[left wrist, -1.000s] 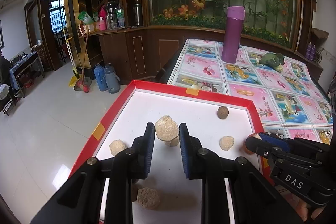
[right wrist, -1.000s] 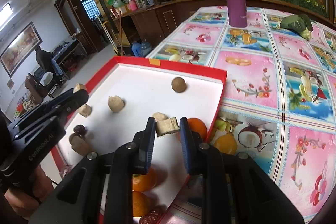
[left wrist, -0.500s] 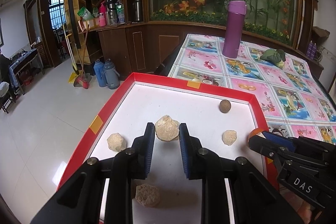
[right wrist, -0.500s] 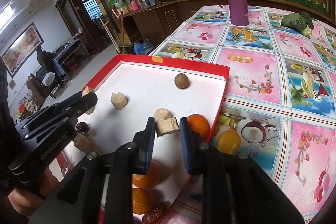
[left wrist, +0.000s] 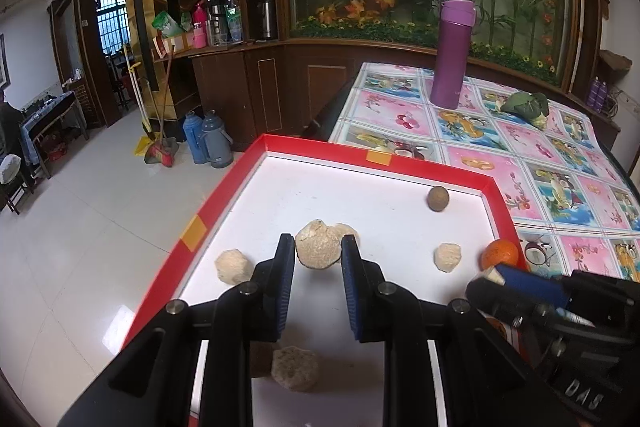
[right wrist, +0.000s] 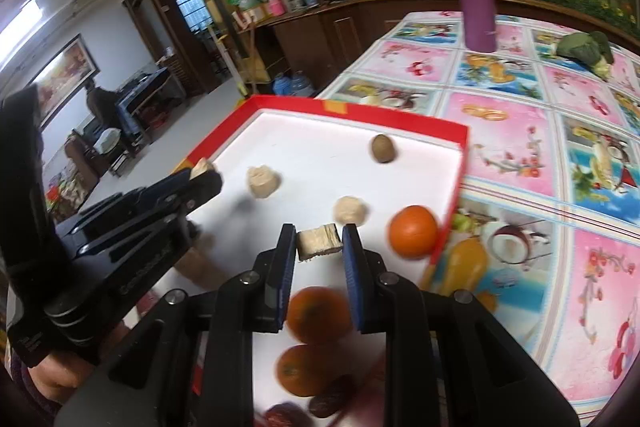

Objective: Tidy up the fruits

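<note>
A red-rimmed white tray (left wrist: 236, 187) lies at the table's corner; its rim also shows in the right wrist view (right wrist: 400, 115). My left gripper (left wrist: 318, 251) is shut on a round beige fruit (left wrist: 318, 249), held above the tray. My right gripper (right wrist: 319, 247) is shut on a pale beige chunk (right wrist: 319, 246). Loose beige pieces (left wrist: 447, 256) (left wrist: 233, 265) (left wrist: 295, 367) and a brown round fruit (left wrist: 438, 199) lie in the tray. Oranges (right wrist: 413, 231) (right wrist: 318, 315) (right wrist: 300, 369) sit at the tray's right side, with dark red dates (right wrist: 332, 395) near them.
A purple flask (left wrist: 452, 53) stands at the far side of the patterned tablecloth (left wrist: 540, 155). A green leafy item (left wrist: 526, 105) lies to its right. The floor drops off left of the tray, with thermoses (left wrist: 208, 143) and a broom beyond.
Both grippers keep hold of their pieces. The left one has risen and drawn back a little. The right one has moved forward over the oranges.
</note>
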